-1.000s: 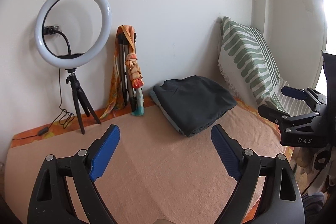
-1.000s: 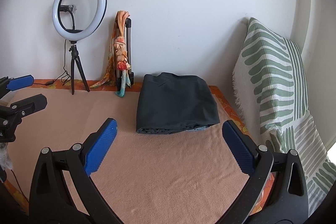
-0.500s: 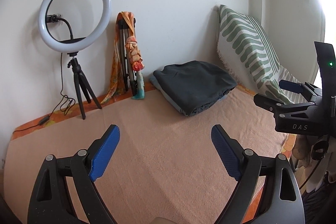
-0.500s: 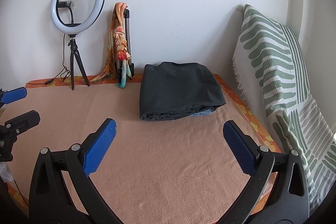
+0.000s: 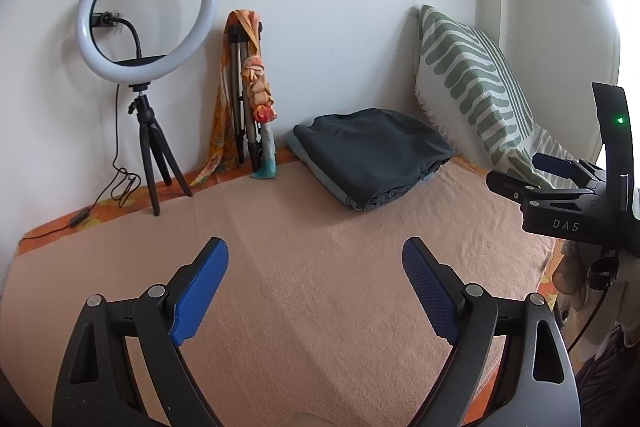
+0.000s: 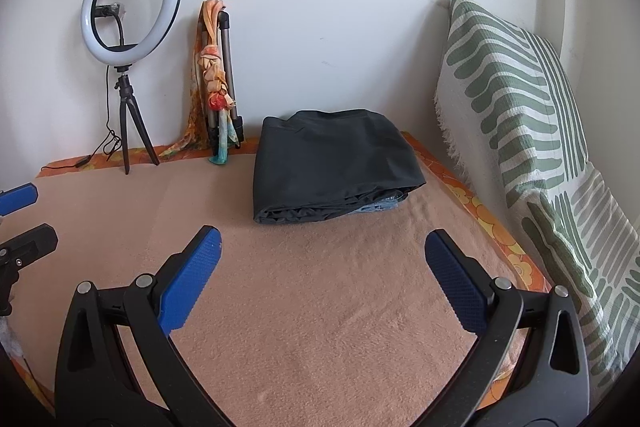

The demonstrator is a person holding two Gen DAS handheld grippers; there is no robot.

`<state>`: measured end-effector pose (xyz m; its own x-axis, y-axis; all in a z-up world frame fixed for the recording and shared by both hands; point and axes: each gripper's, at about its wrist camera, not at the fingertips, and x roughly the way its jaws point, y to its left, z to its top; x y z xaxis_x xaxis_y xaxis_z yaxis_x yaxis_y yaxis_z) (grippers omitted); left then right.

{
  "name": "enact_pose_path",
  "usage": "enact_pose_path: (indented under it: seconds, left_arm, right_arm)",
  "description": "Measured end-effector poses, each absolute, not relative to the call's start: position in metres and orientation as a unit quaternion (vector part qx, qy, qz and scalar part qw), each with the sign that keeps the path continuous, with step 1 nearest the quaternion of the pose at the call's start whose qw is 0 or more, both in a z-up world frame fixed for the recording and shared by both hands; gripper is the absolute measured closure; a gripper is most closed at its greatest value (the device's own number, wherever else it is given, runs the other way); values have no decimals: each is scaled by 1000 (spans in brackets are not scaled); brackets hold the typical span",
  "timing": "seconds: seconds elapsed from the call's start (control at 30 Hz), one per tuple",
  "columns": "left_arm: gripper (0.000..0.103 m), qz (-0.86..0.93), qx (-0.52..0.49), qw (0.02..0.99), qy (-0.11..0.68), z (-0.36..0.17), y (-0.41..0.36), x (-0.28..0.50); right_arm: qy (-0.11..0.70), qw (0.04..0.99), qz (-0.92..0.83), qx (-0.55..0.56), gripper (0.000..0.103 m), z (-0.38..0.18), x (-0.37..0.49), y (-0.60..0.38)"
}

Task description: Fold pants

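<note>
- The left gripper (image 5: 316,291) is holding its blue fingers (image 5: 198,293) wide apart; nothing is lying between them and they are touching nothing.
- The right gripper (image 6: 322,281) is also standing wide apart above the peach blanket (image 6: 320,307), gripping nothing.
- The folded dark pants (image 6: 334,165) are lying at the far side, near the wall, well apart from both grippers.

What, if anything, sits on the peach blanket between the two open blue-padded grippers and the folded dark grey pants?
Nothing visible. Only bare peach blanket lies between the right gripper, the left gripper and the folded dark grey pants.
</note>
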<state>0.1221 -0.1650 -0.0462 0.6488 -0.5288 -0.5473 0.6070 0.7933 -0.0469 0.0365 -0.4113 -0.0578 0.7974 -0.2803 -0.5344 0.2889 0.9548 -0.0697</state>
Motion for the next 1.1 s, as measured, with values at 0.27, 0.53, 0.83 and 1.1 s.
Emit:
enact_pose_path:
  seconds: [0.27, 0.53, 0.83, 1.1]
  left_arm:
    - [14, -311, 62, 902, 293, -58, -158, 131]
    - [14, -307, 58, 901, 302, -63, -146, 136]
    - [14, -302, 55, 902, 304, -64, -137, 138]
    - [14, -303, 56, 903, 301, -61, -136, 136]
  right_arm:
    - [278, 947, -159, 12, 0, -63, 41, -417]
    - [282, 947, -153, 11, 0, -66, 48, -413]
    - [284, 948, -146, 5, 0, -68, 52, -407]
    - [282, 948, -146, 10, 0, -66, 51, -407]
